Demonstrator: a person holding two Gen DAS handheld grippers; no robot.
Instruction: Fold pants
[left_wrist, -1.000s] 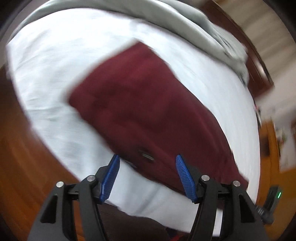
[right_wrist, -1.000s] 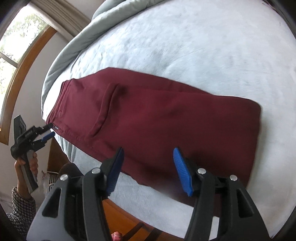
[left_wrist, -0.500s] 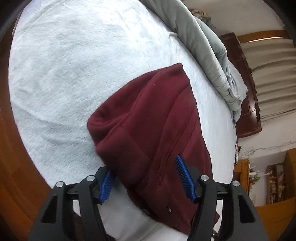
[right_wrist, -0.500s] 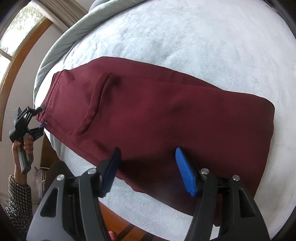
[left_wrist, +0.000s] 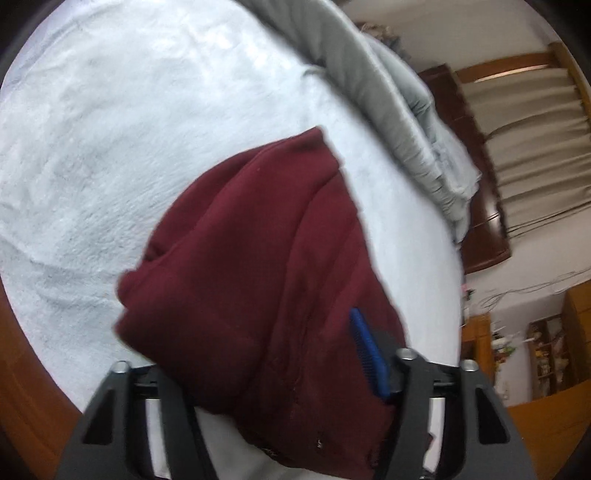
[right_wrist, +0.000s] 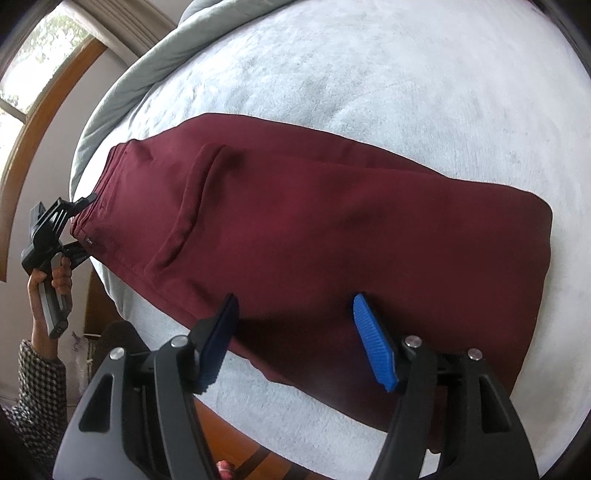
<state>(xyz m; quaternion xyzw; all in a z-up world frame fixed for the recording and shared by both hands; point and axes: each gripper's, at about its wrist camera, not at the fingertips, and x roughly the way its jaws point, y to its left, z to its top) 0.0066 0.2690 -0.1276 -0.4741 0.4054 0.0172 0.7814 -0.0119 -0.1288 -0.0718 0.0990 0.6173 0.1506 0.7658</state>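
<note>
Bed (right_wrist: 369, 74) w/ pale fleece cover carries maroon pants (right_wrist: 314, 221), laid lengthwise near front edge, waistband at one end over bed's side. Grey duvet (left_wrist: 388, 110) bunched along far side, touching cover. Wood frame shows below the front edge.

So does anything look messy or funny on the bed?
A little. The waistband end of the maroon pants is bunched in a lump around the left gripper, not flat. In the right wrist view the rest lies smooth on the white blanket.
</note>
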